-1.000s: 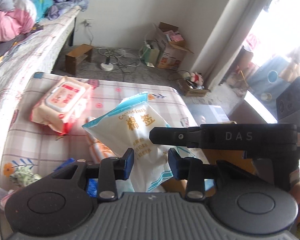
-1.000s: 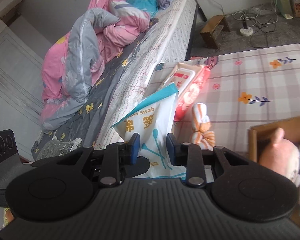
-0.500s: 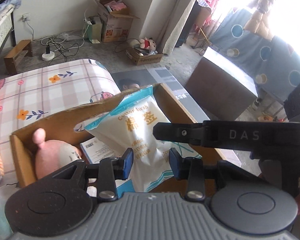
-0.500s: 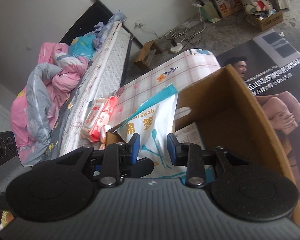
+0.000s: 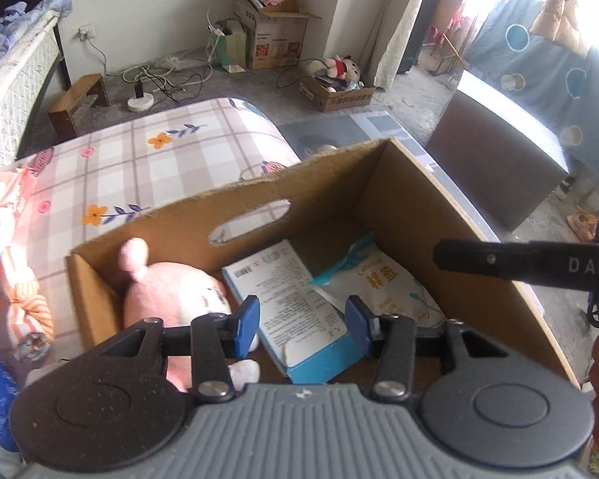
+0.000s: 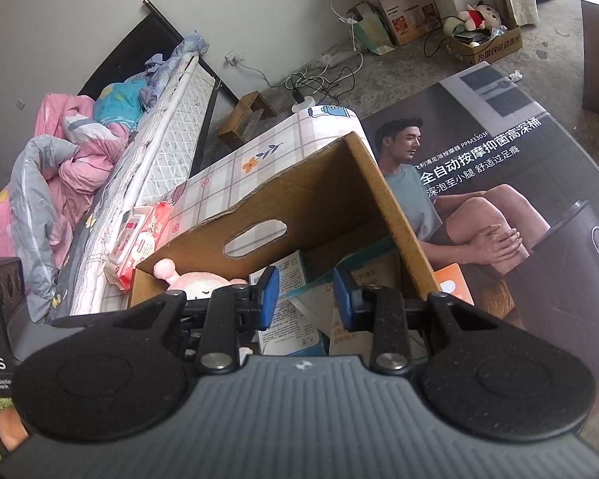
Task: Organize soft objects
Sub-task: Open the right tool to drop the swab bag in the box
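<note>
Cotton swab bag (image 5: 383,279): white with teal edges and yellow lettering, lying flat-ish at the right end of the open cardboard box (image 5: 403,195), one corner overlapping the white-and-blue printed box (image 5: 287,299) lying flat mid-floor. Pink plush toy (image 5: 167,291) sits at the left end of the same box, ear sticking up, touching the printed box's left edge. Outside on the checked cloth: red-and-white wipes pack (image 6: 139,239) lying flat just beyond the box's left end, and an orange-striped soft item (image 5: 28,311) near that outer left wall.
</note>
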### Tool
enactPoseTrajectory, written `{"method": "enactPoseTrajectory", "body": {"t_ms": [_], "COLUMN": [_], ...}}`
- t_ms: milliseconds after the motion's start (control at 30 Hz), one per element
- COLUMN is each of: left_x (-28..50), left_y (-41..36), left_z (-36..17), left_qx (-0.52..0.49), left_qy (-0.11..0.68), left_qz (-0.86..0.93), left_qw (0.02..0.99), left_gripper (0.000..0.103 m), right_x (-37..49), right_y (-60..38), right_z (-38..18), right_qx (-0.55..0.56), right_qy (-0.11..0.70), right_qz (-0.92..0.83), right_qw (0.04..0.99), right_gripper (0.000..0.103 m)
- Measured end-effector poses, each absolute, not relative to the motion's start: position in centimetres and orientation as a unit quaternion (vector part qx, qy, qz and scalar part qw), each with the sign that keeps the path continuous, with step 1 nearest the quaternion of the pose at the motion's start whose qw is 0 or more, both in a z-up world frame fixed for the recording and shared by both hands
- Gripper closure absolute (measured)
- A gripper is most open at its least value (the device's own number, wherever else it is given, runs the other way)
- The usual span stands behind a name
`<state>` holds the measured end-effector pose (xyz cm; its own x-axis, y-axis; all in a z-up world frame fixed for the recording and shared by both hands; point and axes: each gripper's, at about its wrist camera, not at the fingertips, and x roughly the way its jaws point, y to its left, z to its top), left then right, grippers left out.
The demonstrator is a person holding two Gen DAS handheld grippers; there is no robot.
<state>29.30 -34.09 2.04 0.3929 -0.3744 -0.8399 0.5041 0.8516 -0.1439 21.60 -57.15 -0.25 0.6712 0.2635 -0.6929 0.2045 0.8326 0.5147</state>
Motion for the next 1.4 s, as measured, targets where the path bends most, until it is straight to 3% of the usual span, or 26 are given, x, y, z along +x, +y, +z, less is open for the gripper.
{"method": "enactPoseTrajectory", "body": {"t_ms": [233,500,800,1067,1233,1400], "left_x": [27.6,23.9,20.2,16.1,13.9,12.4], "left_y": [-26.6,-17.2,-10.9,-7.1,-5.7,-4.2], "left_z": [6.6,8.3,6.3,4.4,3.4,2.7], "left_qx": [0.041,0.002,-0.020,0.011,0.029,0.050], "left_qy": [0.442,0.408,0.406,0.401,0.404,0.409], "left_qz": [-0.252,-0.226,-0.194,-0.190,-0.196,-0.178], "left_qw": [0.860,0.885,0.893,0.896,0.893,0.894], "left_gripper": [0.042,0.038,0.038,0.032,0.028,0.026], "right_x": [22.3,26.8,28.9,24.0,23.2,24.7], "right_y": [-53.9,-53.1,-53.1,-52.7,-52.7,-53.6], "right_z": [-2.3,-7.9,-7.8,-3.8,-6.6,-8.6], "right_qx": [0.263,0.256,0.268,0.273,0.293,0.333], "right_qy": [0.469,0.514,0.488,0.484,0.543,0.524], "right_qz": [0.017,-0.031,-0.048,-0.039,-0.068,-0.100], "right_qw": [0.843,0.818,0.830,0.830,0.784,0.777], "right_gripper": [0.073,0.077,0.077,0.074,0.069,0.069]}}
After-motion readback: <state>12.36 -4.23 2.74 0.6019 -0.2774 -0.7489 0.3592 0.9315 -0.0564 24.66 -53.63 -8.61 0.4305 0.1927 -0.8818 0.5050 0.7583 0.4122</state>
